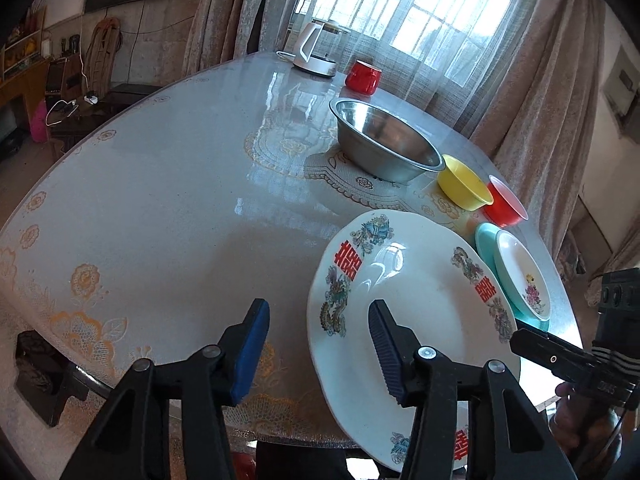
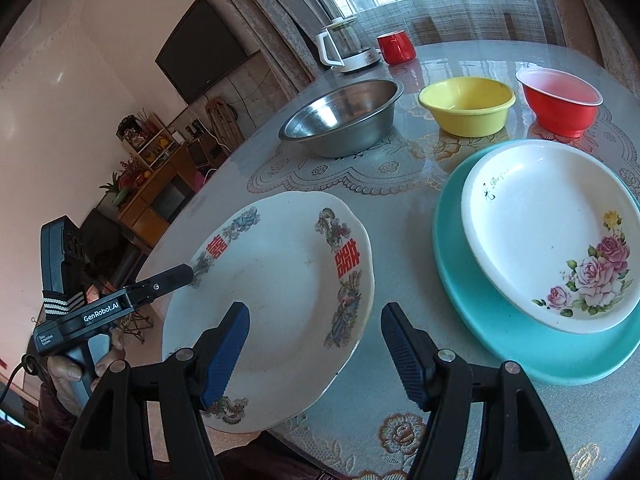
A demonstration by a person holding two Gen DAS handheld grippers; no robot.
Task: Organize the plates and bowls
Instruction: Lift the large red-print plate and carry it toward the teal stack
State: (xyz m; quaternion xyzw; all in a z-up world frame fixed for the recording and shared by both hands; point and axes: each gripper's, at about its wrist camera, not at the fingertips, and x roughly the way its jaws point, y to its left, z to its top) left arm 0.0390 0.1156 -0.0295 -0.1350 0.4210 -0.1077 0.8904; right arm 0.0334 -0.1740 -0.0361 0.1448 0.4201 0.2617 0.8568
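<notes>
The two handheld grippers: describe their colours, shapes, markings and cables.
Both grippers are black plastic with angular arms, silver pivot bolts and ribbed blue pads. The left gripper reads "GenRobot.AI", has a black-and-white striped strap, a grey handle and a black cable. The right gripper shows a similar strap.

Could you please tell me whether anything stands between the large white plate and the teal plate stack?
Nothing visible does: only bare table lies between the large white plate and the teal plate; the yellow bowl sits farther back.
</notes>
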